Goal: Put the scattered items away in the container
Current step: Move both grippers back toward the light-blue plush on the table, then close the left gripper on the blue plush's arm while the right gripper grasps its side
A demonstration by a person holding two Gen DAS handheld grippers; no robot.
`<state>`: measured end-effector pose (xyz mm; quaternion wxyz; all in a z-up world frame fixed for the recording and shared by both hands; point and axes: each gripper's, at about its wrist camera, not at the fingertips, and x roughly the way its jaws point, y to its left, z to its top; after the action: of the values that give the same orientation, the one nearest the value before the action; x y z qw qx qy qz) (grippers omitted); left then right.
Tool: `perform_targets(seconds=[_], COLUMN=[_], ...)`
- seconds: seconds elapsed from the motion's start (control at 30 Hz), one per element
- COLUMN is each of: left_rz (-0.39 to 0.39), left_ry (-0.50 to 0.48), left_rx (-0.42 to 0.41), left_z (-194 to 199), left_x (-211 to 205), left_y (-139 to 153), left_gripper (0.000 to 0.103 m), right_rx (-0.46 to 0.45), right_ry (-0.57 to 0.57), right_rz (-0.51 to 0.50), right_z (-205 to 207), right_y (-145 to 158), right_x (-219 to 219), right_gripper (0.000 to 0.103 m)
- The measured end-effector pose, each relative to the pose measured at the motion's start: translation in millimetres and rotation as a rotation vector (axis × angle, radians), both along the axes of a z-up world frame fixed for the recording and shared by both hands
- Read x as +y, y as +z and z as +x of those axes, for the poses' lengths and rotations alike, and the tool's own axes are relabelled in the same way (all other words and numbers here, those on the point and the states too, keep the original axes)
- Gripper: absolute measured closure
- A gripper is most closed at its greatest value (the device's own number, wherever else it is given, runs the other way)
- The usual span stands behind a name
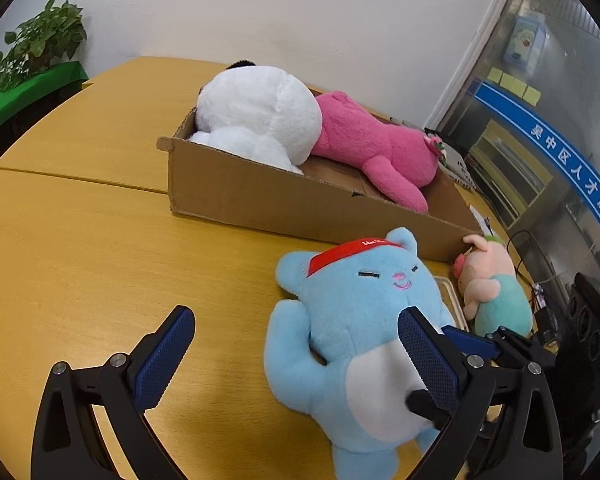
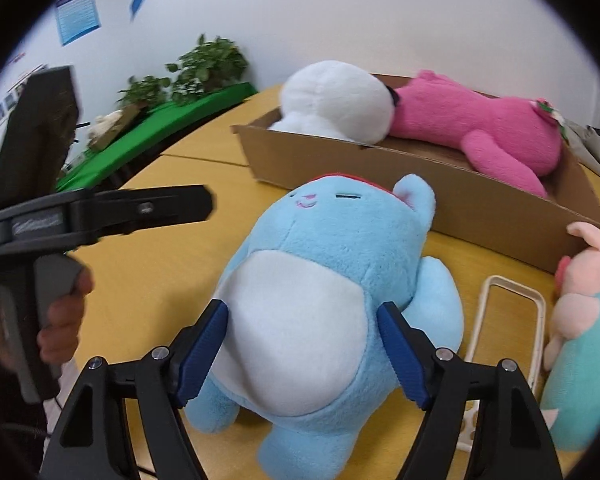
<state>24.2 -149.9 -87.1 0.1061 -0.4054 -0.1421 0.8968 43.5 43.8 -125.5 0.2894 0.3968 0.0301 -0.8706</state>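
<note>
Currently right gripper (image 2: 304, 354) clamped around white belly of light-blue plush bear with red cap (image 2: 324, 280), lying on yellow wooden tabletop (image 1: 100, 248) beside brown cardboard box (image 1: 300, 204). Left gripper (image 1: 296, 344) spread apart, holding nothing.

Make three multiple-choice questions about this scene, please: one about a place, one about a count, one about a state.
1. Where does the pink plush lie?
A. in the cardboard box
B. on the green cloth
C. under the table

2. How many plush toys lie in the box?
A. one
B. two
C. four

3. How does the right gripper stand to the blue plush?
A. far from it, fingers together
B. its fingers on both sides of the white belly
C. holding its red cap

Answers: 1 A, the pink plush rests inside the box walls. 2 B, only the white plush and the pink one are inside. 3 B, a blue pad shows at each flank.
</note>
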Motion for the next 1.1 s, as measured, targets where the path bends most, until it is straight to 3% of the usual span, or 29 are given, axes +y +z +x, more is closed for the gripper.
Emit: perform_targets(seconds=[0.2, 0.27, 0.37, 0.4, 0.43, 0.5, 0.8, 0.9, 0.97, 1.1], left_rz=[-0.021, -0.010, 0.013, 0.015, 0.006, -0.008, -0.024, -0.055, -0.072, -0.065], left_ry=[0.004, -0.007, -0.043, -0.053, -0.051, -0.053, -0.062, -0.070, -0.073, -0.086], left_rx=[-0.058, -0.086, -0.127, -0.149, -0.165, -0.201, -0.192, -0.185, -0.181, -0.175], left_z=[1.4, 1.0, -5.3, -9.3, -11.9, -15.8, -12.3, -12.1, -14.5, -17.4], left_x=[-8.6, -8.3, -2.2, 0.6, 2.5, 7.2, 7.9, 13.5, 13.6, 16.1], left_y=[-18.4, -26.3, -38.5, -44.0, -47.9, -56.2, -53.9, -53.0, -53.6, -55.7], left_gripper=[0.003, 0.006, 0.019, 0.032, 0.055, 0.079, 0.083, 0.083, 0.083, 0.084], right_rx=[-0.044, -0.040, -0.075, -0.094, -0.107, -0.124, -0.150, -0.157, -0.173, -0.189], right_ry=[-0.112, -0.176, -0.269, -0.291, -0.302, -0.302, -0.275, -0.253, -0.225, -0.217], right_rz=[-0.134, -0.140, -0.105, -0.093, -0.086, -0.070, -0.033, 0.031, 0.047, 0.091], right_z=[-0.2, -5.5, -17.8, -21.2, -22.8, -24.7, -36.2, -44.2, -50.7, -54.2], right_y=[11.8, 16.2, 10.5, 5.5, 1.4, -6.0, -13.7, -20.1, -24.4, -32.2], right_x=[39.0, 56.4, 74.6, 78.2, 79.4, 77.1, 61.2, 46.0, 38.7, 35.4], right_gripper=[0.026, 0.026, 0.028, 0.030, 0.034, 0.037, 0.038, 0.050, 0.065, 0.069])
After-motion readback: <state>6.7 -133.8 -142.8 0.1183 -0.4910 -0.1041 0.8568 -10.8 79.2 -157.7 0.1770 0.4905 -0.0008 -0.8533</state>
